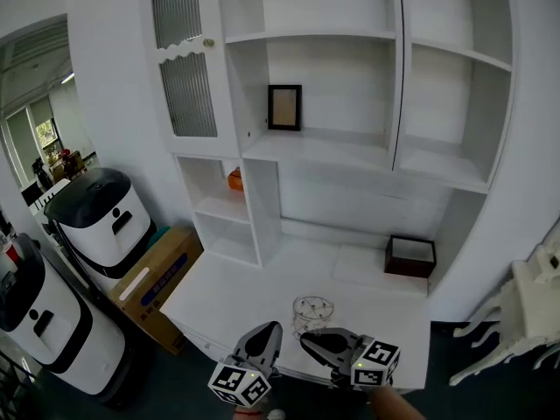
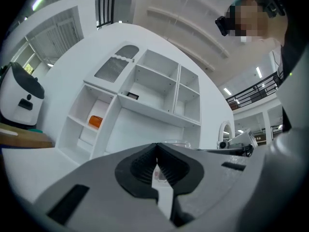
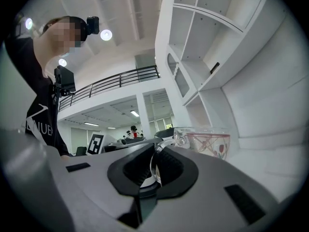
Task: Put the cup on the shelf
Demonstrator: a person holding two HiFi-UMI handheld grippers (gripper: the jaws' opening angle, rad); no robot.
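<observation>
– On the counter (image 1: pixel 236 291), near its front edge: what stands there?
– A clear glass cup (image 1: pixel 312 309) with a red pattern, about midway along that edge.
– And the jaws?
– The right gripper (image 3: pixel 154 161) has its jaws closed on the cup's handle. The glass loop runs down between the pads, and the bowl sits just beyond the tips. The left gripper (image 2: pixel 157 153) has its jaws pressed together at the tips with nothing held. It hangs over the front edge just beside the right one, and the cup's rim shows right past its tips.
– Which way does the cup point?
– It is upright, mouth up, its axis vertical. The handle turns toward the front edge, into the right gripper.
– What else is around?
– A dark box (image 1: pixel 410 256) sits at the counter's back right corner, well apart from the cup. Above the counter, a picture frame (image 1: pixel 284 107) stands at the left end of a white shelf (image 1: pixel 332 147). An orange thing (image 1: pixel 235 180) lies in a narrow compartment to the left. A cardboard box (image 1: pixel 157 278) sits on the floor beside the counter's left corner.
</observation>
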